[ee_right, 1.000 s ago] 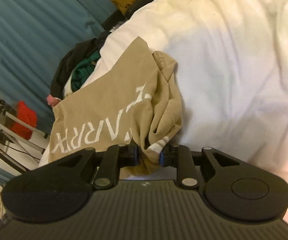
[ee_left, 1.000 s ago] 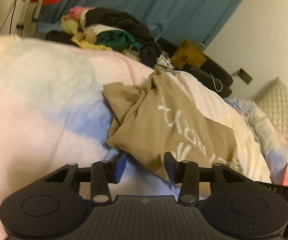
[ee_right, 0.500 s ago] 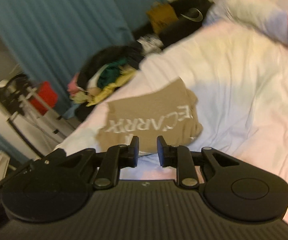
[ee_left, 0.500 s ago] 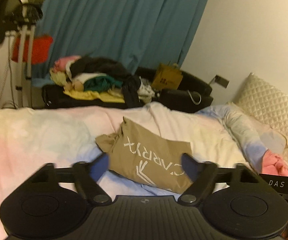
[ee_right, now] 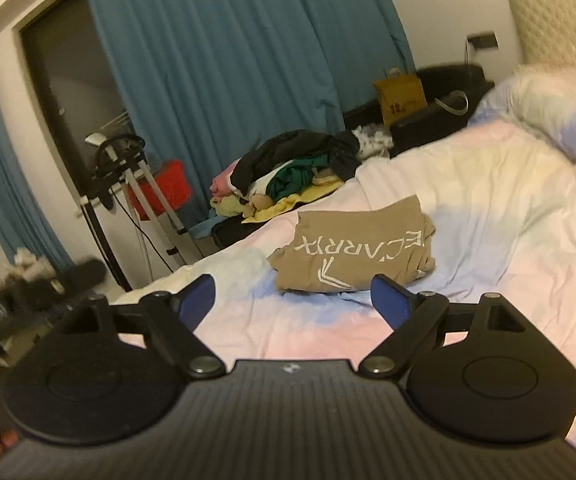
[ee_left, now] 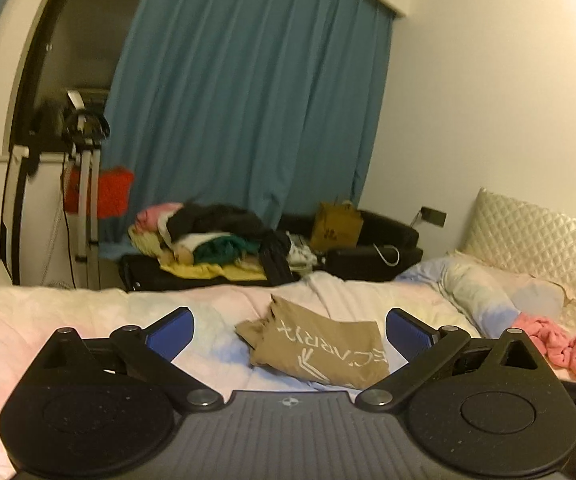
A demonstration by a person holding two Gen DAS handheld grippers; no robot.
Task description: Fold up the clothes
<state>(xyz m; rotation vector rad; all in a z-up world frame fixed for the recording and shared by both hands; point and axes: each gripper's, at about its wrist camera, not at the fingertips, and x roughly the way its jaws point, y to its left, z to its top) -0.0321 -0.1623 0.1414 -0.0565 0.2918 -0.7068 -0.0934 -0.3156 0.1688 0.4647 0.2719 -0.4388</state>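
Note:
A tan garment (ee_left: pixel 320 346) with white lettering lies folded in a rough rectangle on the pastel bedsheet (ee_left: pixel 68 320). In the right wrist view the tan garment (ee_right: pixel 352 252) sits in the middle of the bedsheet (ee_right: pixel 488 240). My left gripper (ee_left: pixel 288 330) hangs well back from it and above the bed, its jaws opening wide with nothing between the blue pads. My right gripper (ee_right: pixel 294 296) is likewise pulled back, jaws opening, nothing held between them.
A heap of mixed clothes (ee_left: pixel 212 240) lies on a black sofa (ee_left: pixel 372 240) beyond the bed, with a brown paper bag (ee_left: pixel 336 226) beside it. A pink garment (ee_left: pixel 560 344) lies near the quilted headboard (ee_left: pixel 540 240). A blue curtain (ee_left: pixel 248 100) and a metal stand (ee_left: pixel 84 200) are behind.
Both grippers let go of the tan garment, opened wide and pulled back and up from the bed. The garment stays folded on the sheet.

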